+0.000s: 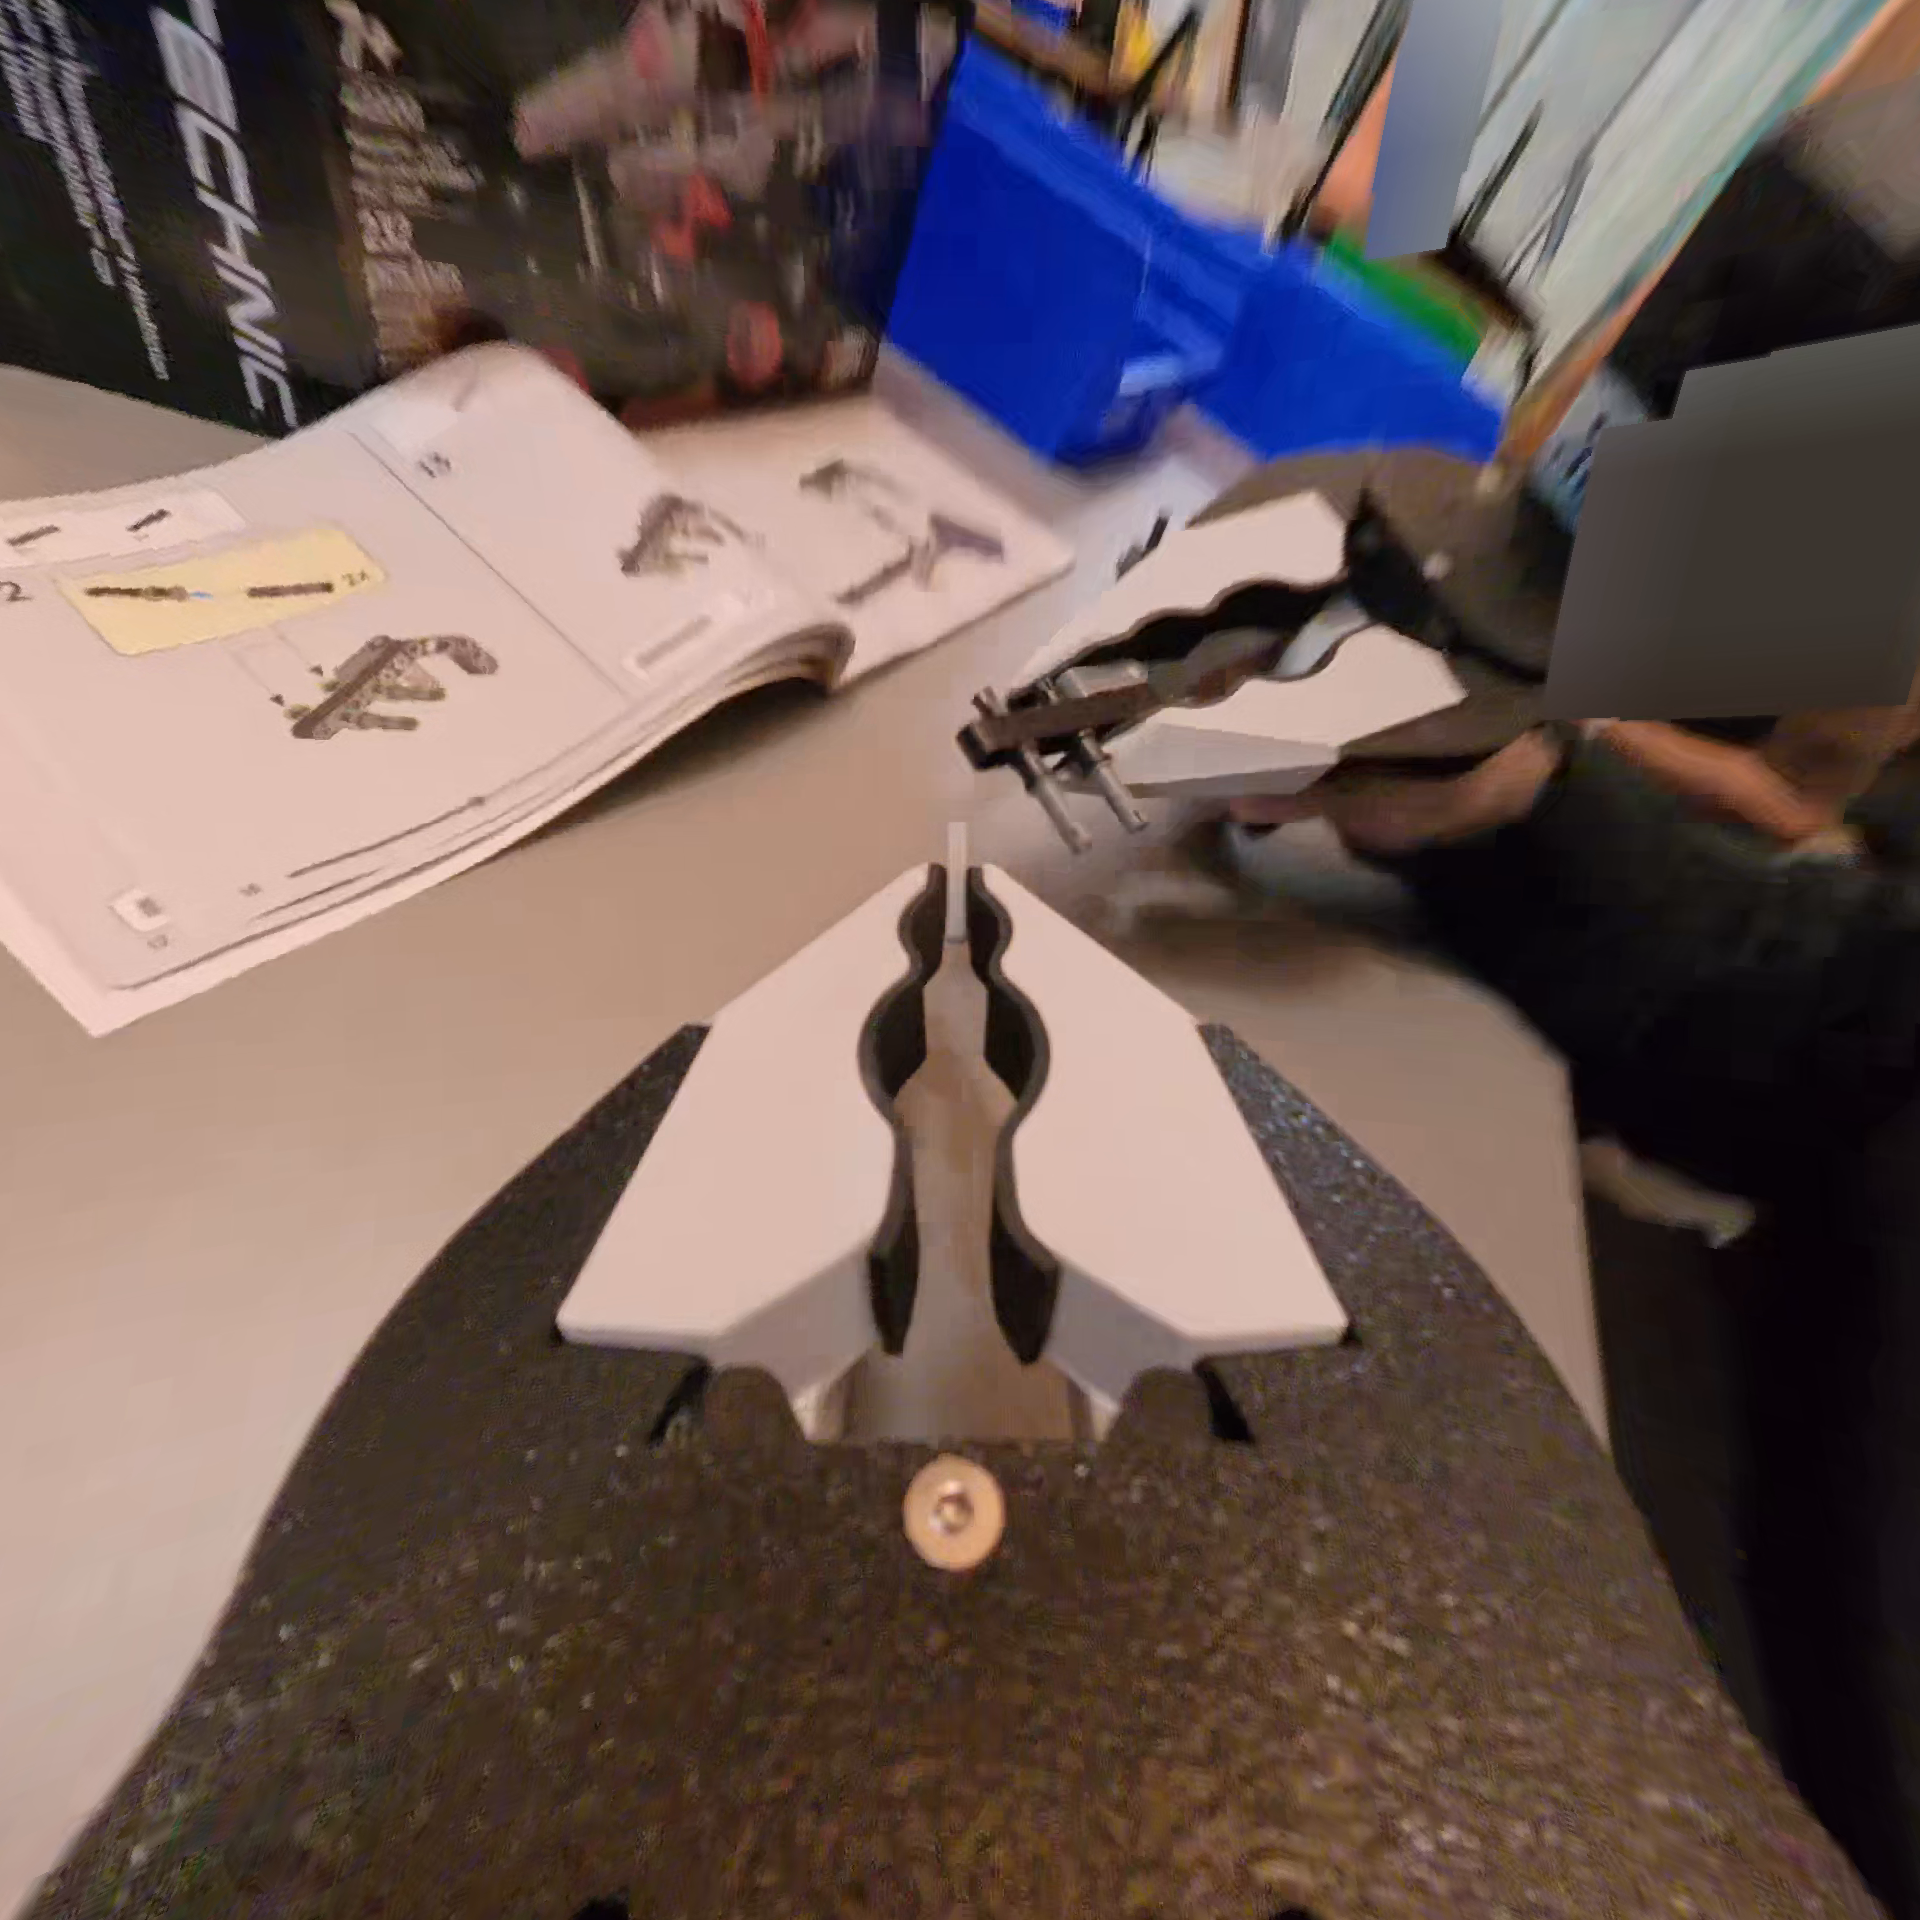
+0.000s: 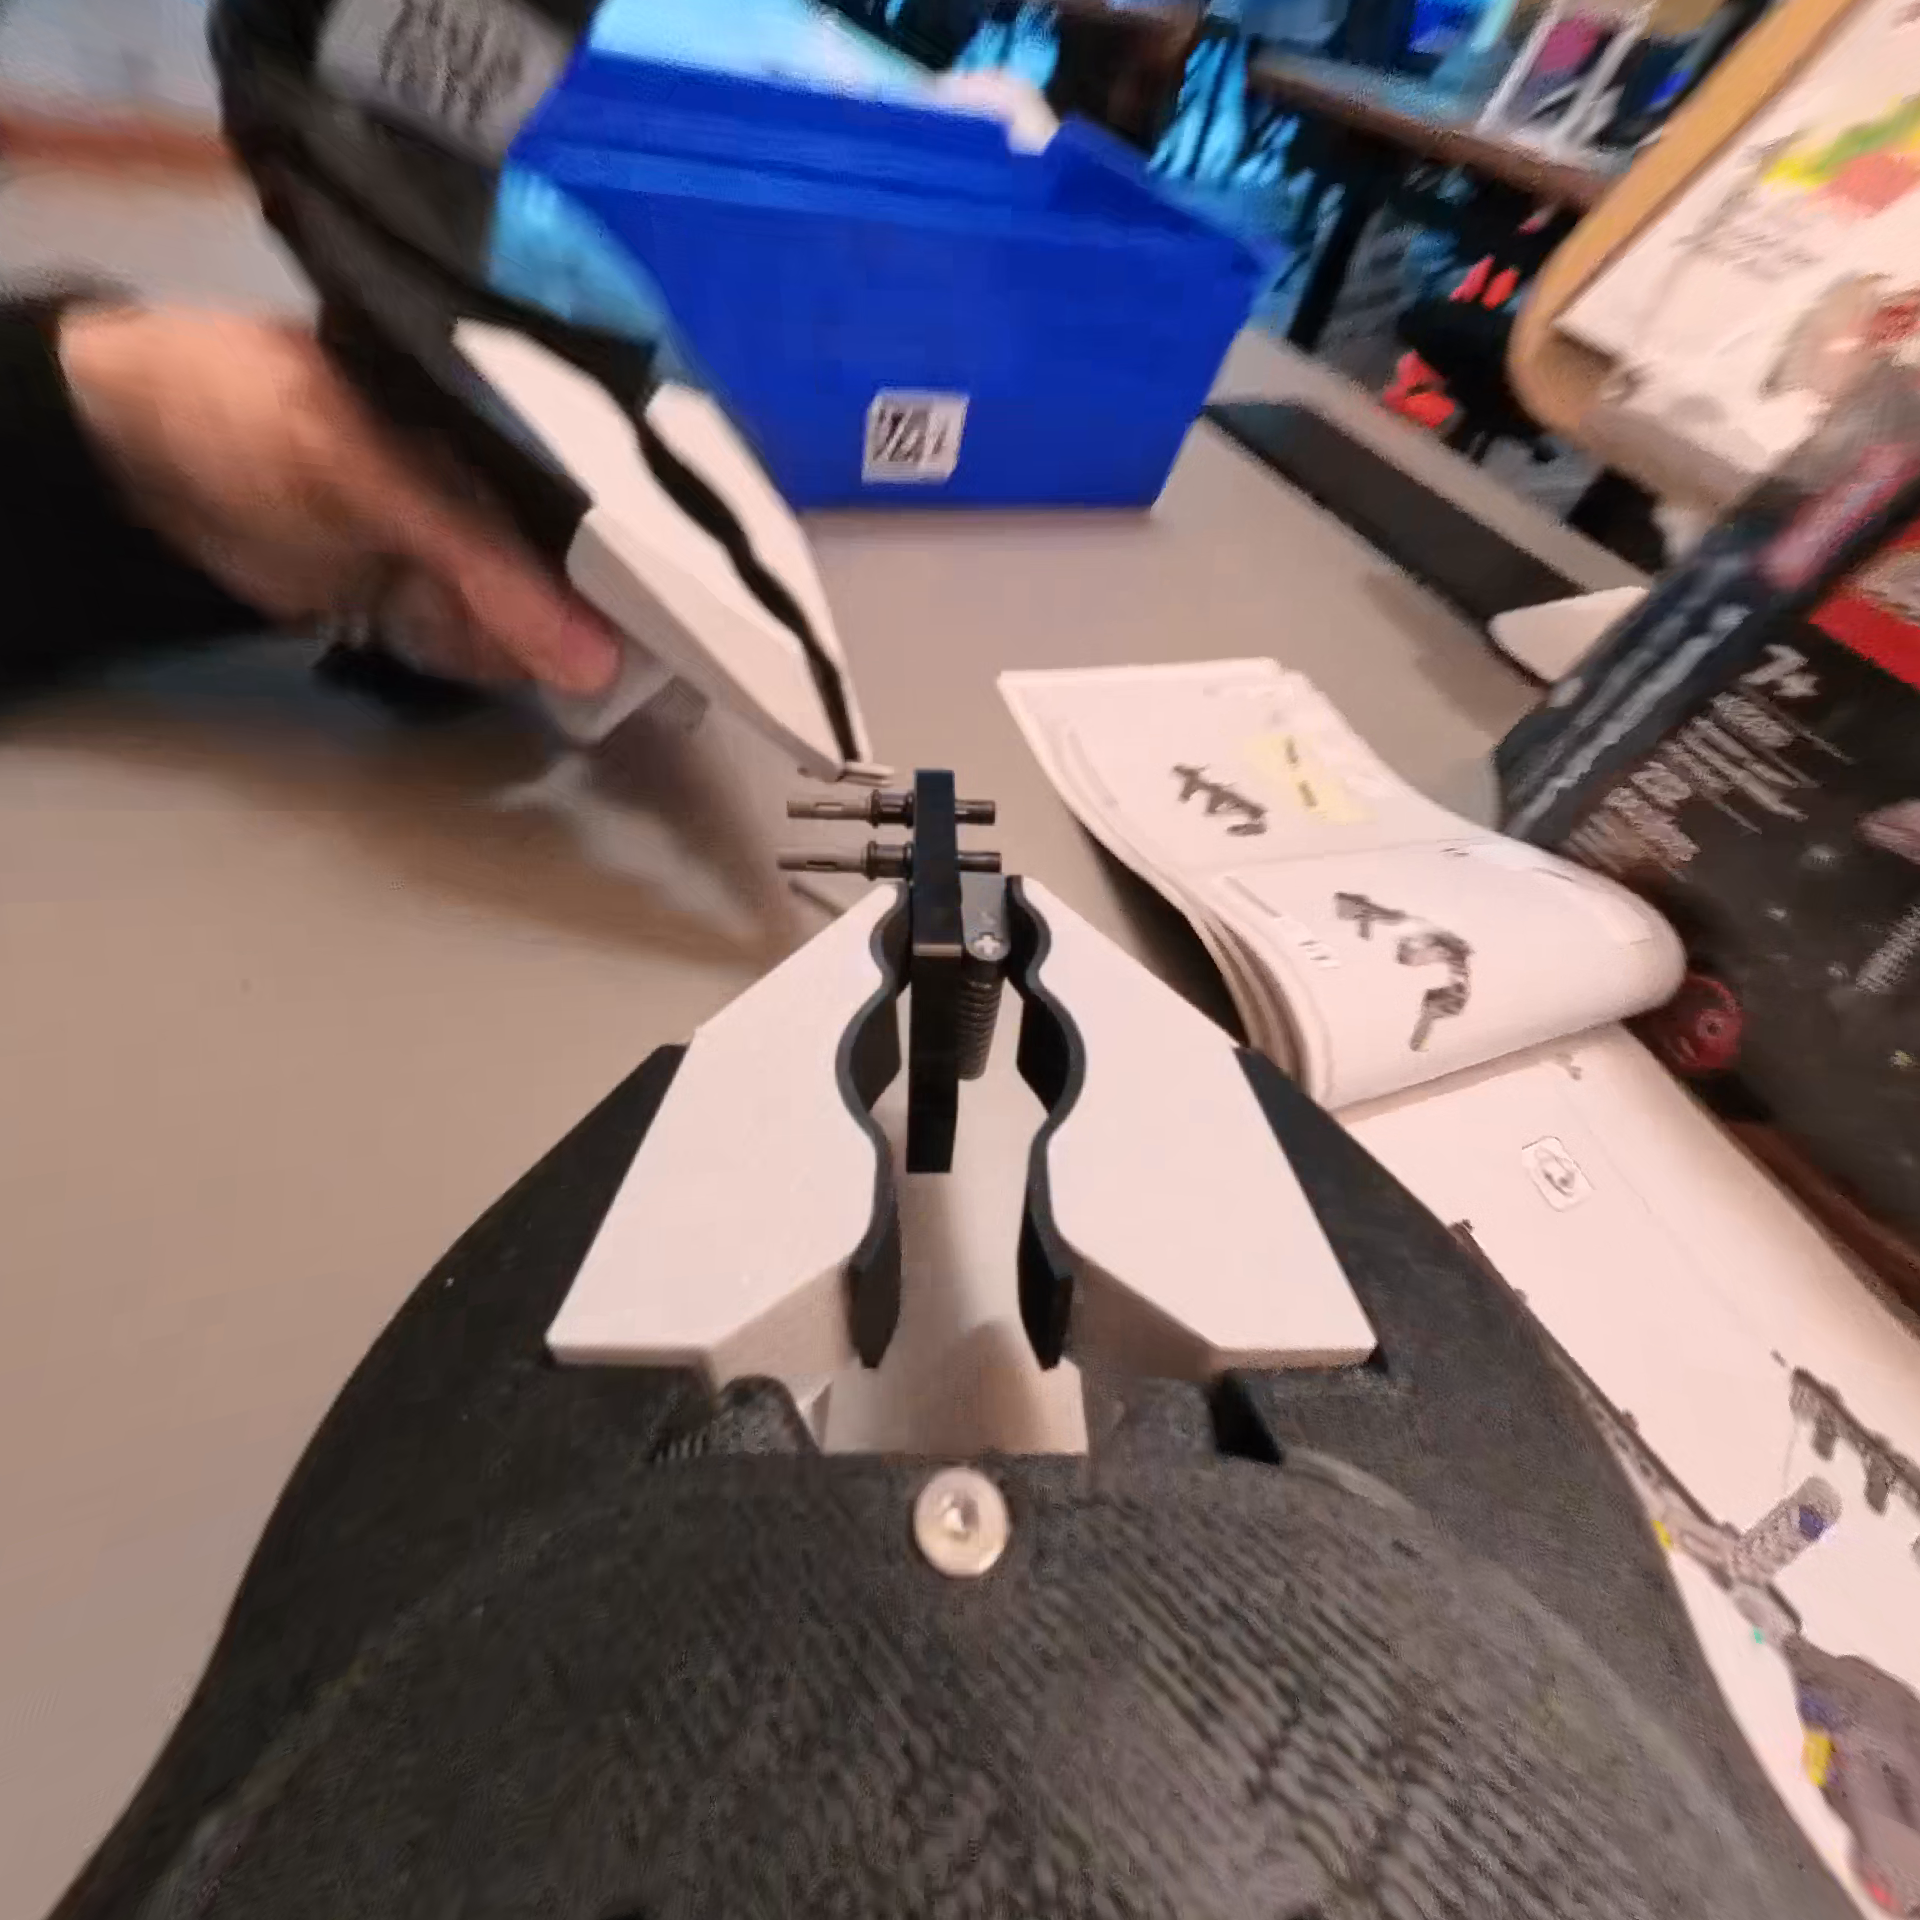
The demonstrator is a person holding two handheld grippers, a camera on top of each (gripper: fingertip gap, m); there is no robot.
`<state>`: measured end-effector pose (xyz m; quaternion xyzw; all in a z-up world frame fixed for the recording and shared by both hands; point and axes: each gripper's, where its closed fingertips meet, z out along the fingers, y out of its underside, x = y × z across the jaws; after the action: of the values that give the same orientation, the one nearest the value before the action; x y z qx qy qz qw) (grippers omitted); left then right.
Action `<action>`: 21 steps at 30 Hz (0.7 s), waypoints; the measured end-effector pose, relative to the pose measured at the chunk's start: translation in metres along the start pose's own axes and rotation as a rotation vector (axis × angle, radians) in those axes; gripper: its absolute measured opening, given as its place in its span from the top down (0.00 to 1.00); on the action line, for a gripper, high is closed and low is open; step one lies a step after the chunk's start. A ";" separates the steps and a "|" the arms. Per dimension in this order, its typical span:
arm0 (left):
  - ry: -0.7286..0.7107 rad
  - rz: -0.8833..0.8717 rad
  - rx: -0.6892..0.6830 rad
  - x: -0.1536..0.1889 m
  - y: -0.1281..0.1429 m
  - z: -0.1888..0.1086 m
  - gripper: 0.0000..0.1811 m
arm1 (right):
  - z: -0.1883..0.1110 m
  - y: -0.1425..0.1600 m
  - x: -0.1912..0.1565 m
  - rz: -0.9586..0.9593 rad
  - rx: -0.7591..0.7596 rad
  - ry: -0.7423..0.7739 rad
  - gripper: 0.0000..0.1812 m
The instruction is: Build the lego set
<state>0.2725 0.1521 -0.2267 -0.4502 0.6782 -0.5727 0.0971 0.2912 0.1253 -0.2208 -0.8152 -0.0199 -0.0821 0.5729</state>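
the left gripper [image 1: 954, 883] was pinched nearly closed on a thin pale grey lego piece [image 1: 956, 878] that poked out past its tips. the right gripper [image 2: 954, 914] was clamped on a black lego beam assembly [image 2: 932, 966], a flat black beam held edge-up with two dark axle pins [image 2: 831, 831] running through its far end and a ribbed dark part beside it. in the left wrist view this assembly [image 1: 1049, 743] hung just right of and beyond the pale piece, close but apart, above the grey surface [image 1: 260, 1195]. in the right wrist view the left gripper came in from the left, its tips just beside the pins. an open instruction booklet [image 1: 416, 665] lay on the surface to the far left in the left wrist view, with the dark lego box [image 1: 260, 187] standing behind it and a blue plastic bin [image 2: 914, 312] farther back. a second printed sheet [image 2: 1662, 1351] lay at the near right in the right wrist view. much of the background was motion-blurred.
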 end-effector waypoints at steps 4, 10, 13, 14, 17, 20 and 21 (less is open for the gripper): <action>0.073 -0.141 0.164 0.006 -0.020 -0.005 0.99 | -0.013 -0.011 0.021 0.085 0.107 0.082 0.92; 0.195 -0.329 0.274 0.017 -0.031 0.000 0.99 | -0.012 -0.024 0.013 -0.018 0.184 0.111 0.92; 0.256 -0.393 0.290 0.018 -0.031 -0.002 0.99 | -0.009 -0.026 0.008 -0.087 0.195 0.122 0.92; 0.270 -0.410 0.294 0.017 -0.032 -0.003 0.99 | -0.008 -0.026 0.006 -0.098 0.189 0.114 0.92; 0.301 -0.439 0.286 0.018 -0.030 -0.003 0.99 | -0.008 -0.028 0.004 -0.110 0.206 0.100 0.92; 0.330 -0.449 0.282 0.022 -0.030 -0.003 0.99 | -0.009 -0.028 0.004 -0.120 0.211 0.107 0.92; 0.337 -0.455 0.284 0.022 -0.031 -0.003 0.99 | -0.008 -0.028 0.002 -0.130 0.207 0.096 0.92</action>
<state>0.2728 0.1402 -0.1907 -0.4710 0.4799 -0.7352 -0.0852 0.2885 0.1274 -0.1921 -0.7440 -0.0537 -0.1554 0.6476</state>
